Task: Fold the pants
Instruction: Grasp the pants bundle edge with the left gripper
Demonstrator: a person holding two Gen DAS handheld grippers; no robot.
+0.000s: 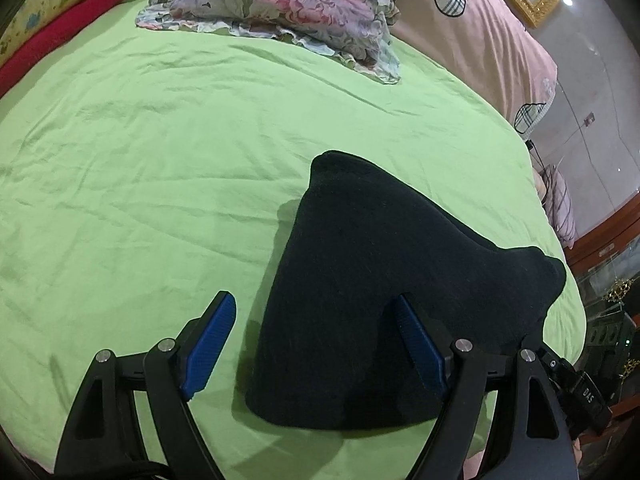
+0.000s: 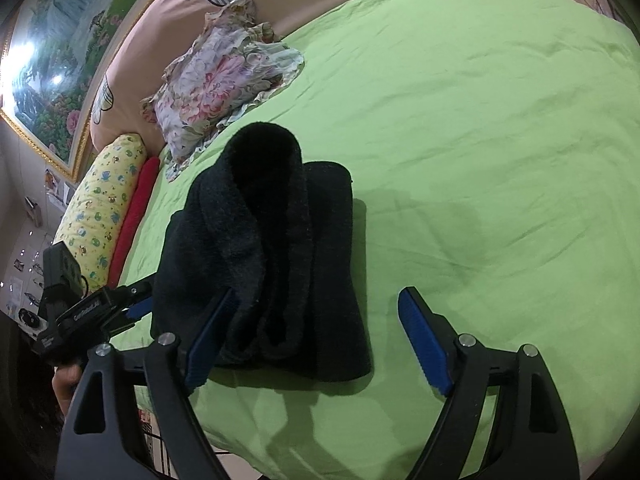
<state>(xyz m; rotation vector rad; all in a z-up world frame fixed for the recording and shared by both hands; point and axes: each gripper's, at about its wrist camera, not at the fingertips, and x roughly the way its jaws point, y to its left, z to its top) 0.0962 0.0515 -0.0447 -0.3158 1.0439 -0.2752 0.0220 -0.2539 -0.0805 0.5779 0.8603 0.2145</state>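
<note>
The black pants (image 1: 380, 280) lie as a folded, thick bundle on the green bed sheet (image 1: 140, 160). In the right wrist view the pants (image 2: 280, 260) show rolled fleecy layers on top. My left gripper (image 1: 314, 298) hovers open over the bundle's near left part, its blue pads (image 1: 212, 344) wide apart and pressing on nothing. My right gripper (image 2: 319, 292) is open too, above the bundle's near edge, with its left pad over the fabric. The left gripper (image 2: 138, 308) shows at the bundle's left side, held by a hand (image 2: 66, 384).
A floral pillow (image 1: 280, 4) lies at the head of the bed beside a pink quilt (image 1: 480, 40). A red cushion (image 1: 60, 36) and a yellow patterned pillow (image 2: 100, 208) line one side. A framed painting (image 2: 52, 72) hangs on the wall. The sheet's near edge (image 2: 360, 452) drops off.
</note>
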